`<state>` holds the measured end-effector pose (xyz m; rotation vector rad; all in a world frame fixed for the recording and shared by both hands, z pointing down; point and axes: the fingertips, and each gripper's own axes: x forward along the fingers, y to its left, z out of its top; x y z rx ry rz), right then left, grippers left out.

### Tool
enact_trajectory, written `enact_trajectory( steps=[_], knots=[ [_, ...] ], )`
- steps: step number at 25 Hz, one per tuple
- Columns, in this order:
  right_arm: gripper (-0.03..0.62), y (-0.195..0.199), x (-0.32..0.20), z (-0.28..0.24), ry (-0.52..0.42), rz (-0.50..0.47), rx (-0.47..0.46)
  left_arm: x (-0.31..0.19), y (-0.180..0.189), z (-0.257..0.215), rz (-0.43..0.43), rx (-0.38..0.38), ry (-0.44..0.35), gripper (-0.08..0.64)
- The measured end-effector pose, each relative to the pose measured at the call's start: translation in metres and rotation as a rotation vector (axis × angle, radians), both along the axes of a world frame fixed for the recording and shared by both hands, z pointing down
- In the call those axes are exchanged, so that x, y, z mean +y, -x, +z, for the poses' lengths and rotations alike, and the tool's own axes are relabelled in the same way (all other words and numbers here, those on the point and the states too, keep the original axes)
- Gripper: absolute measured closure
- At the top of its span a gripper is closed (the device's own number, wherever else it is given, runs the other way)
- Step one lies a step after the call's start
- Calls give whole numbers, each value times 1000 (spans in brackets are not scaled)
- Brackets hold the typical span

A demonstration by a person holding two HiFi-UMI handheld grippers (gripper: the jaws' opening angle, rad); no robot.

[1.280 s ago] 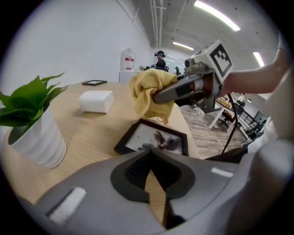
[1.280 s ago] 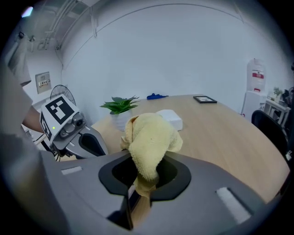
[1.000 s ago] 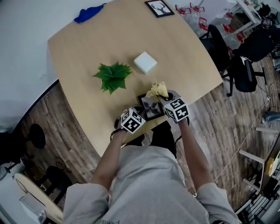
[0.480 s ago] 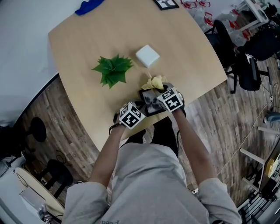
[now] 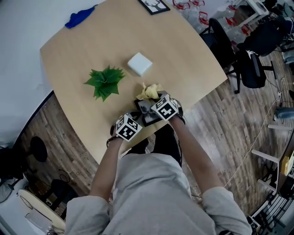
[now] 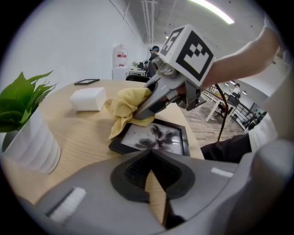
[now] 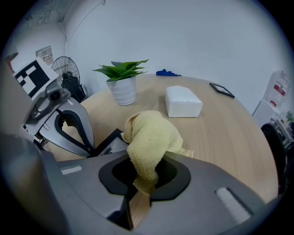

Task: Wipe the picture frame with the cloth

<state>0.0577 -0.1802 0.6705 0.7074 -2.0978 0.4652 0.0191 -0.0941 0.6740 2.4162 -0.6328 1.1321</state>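
table [image 5: 183, 50]: light wood, rounded corners
plant [image 5: 104, 81]: white pot, mid-table
white box [image 5: 139, 64]: near the plant, to its right
picture frame [image 6: 156, 137]: flat, nearer than the plant, at the near edge
small frame [image 5: 154, 4]: well beyond the plant, at the far edge
blue rag [image 5: 79, 17]: well beyond the plant, at the far-left edge

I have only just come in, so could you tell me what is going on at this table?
A person is wiping a picture frame lying flat on the table. The right claw is shut on a yellow cloth pressed to the frame's far side; the left claw, shut, sits at its near edge.
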Motion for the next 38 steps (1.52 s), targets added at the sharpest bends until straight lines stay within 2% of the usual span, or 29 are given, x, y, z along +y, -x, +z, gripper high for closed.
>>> enact_trajectory(
  steps=[19,30,38],
  knots=[
    [537,-9,20,0,5,27,-7,0,-1,0,38,-24,4,508],
    [537,-22,52,2,-5,26,4,1,-2,0,61,-24,0,508],
    [537,-32,72,-1,-6,35,-31,1,-2,0,51,-17,-16,508]
  ],
)
